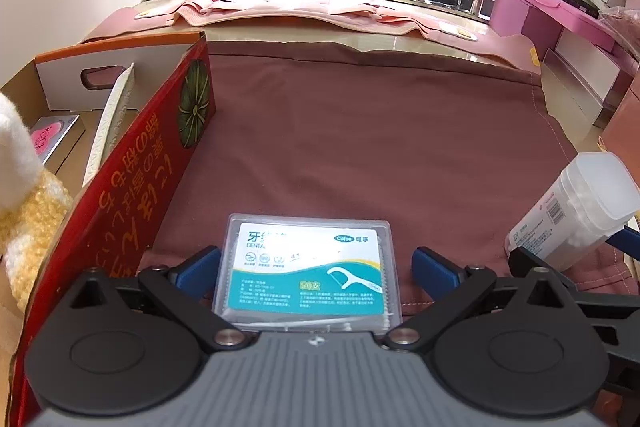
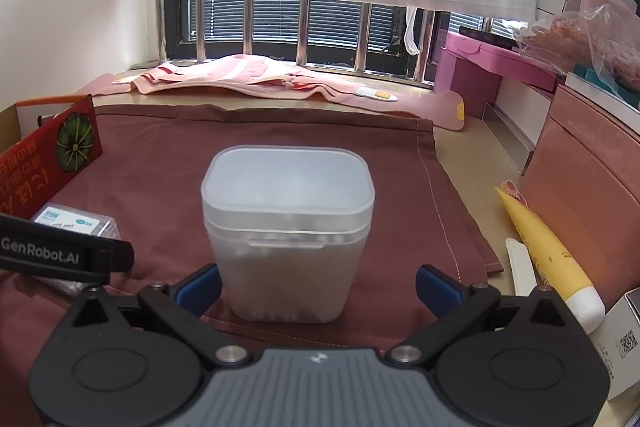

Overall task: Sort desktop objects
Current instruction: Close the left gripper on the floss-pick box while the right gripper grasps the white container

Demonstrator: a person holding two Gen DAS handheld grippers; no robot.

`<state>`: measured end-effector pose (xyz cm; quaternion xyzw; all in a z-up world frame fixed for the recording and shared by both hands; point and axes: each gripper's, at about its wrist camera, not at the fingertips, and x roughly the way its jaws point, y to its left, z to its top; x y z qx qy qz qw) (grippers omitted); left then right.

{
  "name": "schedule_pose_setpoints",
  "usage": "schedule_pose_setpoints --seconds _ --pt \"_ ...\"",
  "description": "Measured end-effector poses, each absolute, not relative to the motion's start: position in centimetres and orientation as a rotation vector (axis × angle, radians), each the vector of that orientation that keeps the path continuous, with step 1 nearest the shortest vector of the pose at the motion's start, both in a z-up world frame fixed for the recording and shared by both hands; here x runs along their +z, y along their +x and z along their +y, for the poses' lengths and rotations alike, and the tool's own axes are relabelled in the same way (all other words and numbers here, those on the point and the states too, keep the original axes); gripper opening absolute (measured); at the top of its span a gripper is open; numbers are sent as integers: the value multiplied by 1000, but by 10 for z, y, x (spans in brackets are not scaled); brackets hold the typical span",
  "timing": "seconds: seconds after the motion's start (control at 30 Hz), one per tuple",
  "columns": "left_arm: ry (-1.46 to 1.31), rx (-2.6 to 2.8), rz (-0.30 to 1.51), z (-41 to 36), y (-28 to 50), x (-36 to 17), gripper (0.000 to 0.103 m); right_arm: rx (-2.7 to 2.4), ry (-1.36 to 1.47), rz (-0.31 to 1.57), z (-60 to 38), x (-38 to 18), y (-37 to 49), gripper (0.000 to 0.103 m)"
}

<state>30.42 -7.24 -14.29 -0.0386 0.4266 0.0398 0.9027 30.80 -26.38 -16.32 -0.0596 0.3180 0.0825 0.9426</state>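
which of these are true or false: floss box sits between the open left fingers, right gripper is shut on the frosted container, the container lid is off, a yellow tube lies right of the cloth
1. The floss pick box sits between the open fingers of the left gripper: true.
2. The right gripper is shut on the frosted container: false; its jaws are open, standing either side of it.
3. The container's lid is off: false; the lid is on.
4. A yellow tube lies right of the maroon cloth: true.
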Motion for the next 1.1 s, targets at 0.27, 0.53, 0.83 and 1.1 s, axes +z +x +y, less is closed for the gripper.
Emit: schedule_pose_setpoints --seconds 0.27,0.53,0.83,1.1 --pt "-64 76 895 -73 303 -142 102 173 -105 638 -270 -161 305 103" --pt "-32 92 883 -76 300 -144 99 179 -86 613 -271 -156 307 103" --pt "-22 98 866 -76 297 -144 94 178 -77 599 -270 -155 308 96" --pt "-21 83 874 -76 297 -142 83 199 -72 607 -267 -154 307 64"
